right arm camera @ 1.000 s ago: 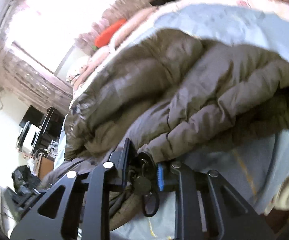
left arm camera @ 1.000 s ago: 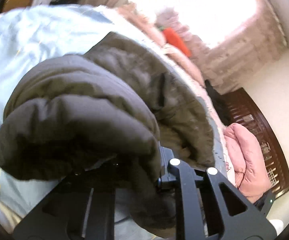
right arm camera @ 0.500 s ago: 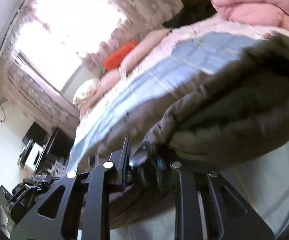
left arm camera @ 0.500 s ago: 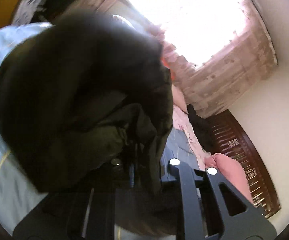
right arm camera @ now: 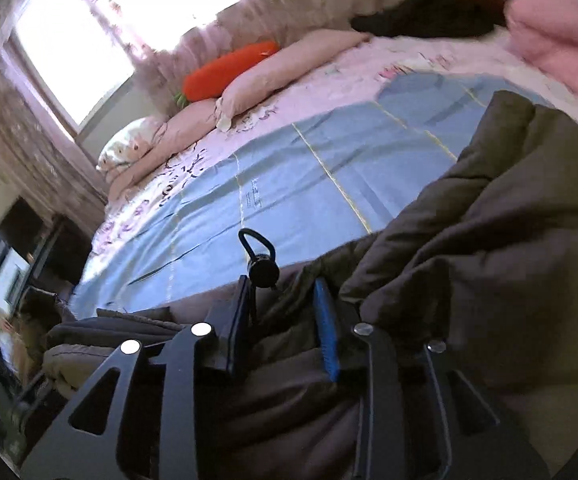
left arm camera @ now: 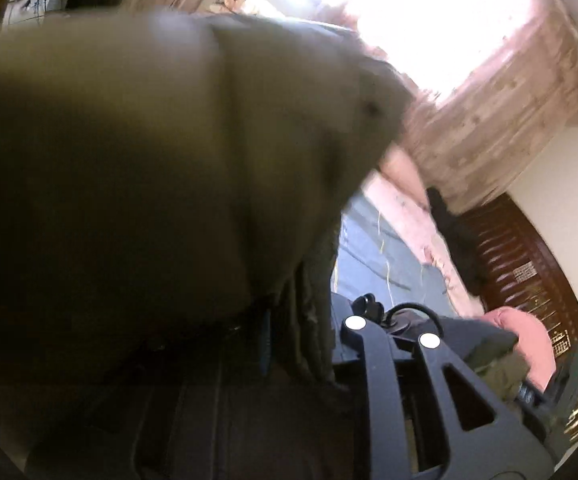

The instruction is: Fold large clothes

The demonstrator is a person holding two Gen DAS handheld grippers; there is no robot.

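A large dark olive puffer jacket (left arm camera: 149, 168) fills most of the left wrist view, blurred and very close. My left gripper (left arm camera: 305, 340) is shut on a fold of it; the left finger is hidden under the fabric. In the right wrist view the jacket (right arm camera: 489, 248) lies bunched on the blue bedsheet (right arm camera: 289, 184) at the right and below. My right gripper (right arm camera: 285, 316) is open, with jacket fabric lying between its fingers and a black drawcord toggle (right arm camera: 263, 268) sticking up at the left finger.
The bed carries pink pillows (right arm camera: 273, 76), an orange carrot-shaped cushion (right arm camera: 229, 70) and a pink quilt (right arm camera: 557, 36) by the dark wooden headboard (left arm camera: 529, 276). A bright window (right arm camera: 89, 28) is behind. Dark furniture (right arm camera: 13, 248) stands at the left.
The right gripper has opened and let go of the jacket, which has dropped onto the bed. The left gripper has lifted its held part up close to the camera.
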